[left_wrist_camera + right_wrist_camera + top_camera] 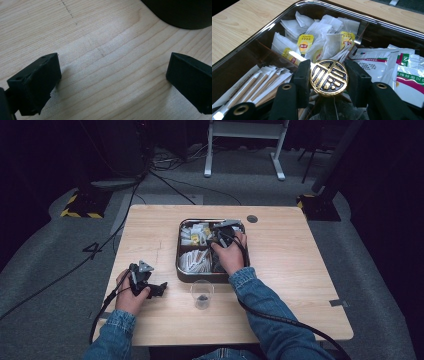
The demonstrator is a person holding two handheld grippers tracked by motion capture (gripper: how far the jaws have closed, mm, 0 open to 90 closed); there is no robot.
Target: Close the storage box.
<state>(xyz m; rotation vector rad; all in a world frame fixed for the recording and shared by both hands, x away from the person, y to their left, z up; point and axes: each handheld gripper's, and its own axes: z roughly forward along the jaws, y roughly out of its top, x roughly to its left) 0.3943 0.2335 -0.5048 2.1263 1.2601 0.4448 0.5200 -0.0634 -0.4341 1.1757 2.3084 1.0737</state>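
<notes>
The right gripper (328,77) sits low inside the metal tray (178,251), its jaws pinching a round gold medallion (329,78) with a black openwork pattern — one jaw on each side of the disc's edge. The medallion hangs at the centre of the right gripper view, just above the tray's contents. Room here is tight: tea bags (322,37) with yellow tags are piled directly behind it at upper centre, paper-wrapped sticks (254,86) lie at lower left, and printed sachets (402,72) crowd the right. The tray's raised rim curves across the top of that view, with bare wood beyond it.

In the high view the right hand (231,254) reaches forward over the tray's near edge, denim sleeve angled up from the lower right. A clear glass (202,294) with something dark at its bottom stands on the desk (300,270) just in front of the tray, beside that forearm.

The left gripper (150,287) rests at the lower left of the desk, well apart from the tray — its jaws spread wide over bare wood, gripping nothing. The desk's right half lies open.
</notes>
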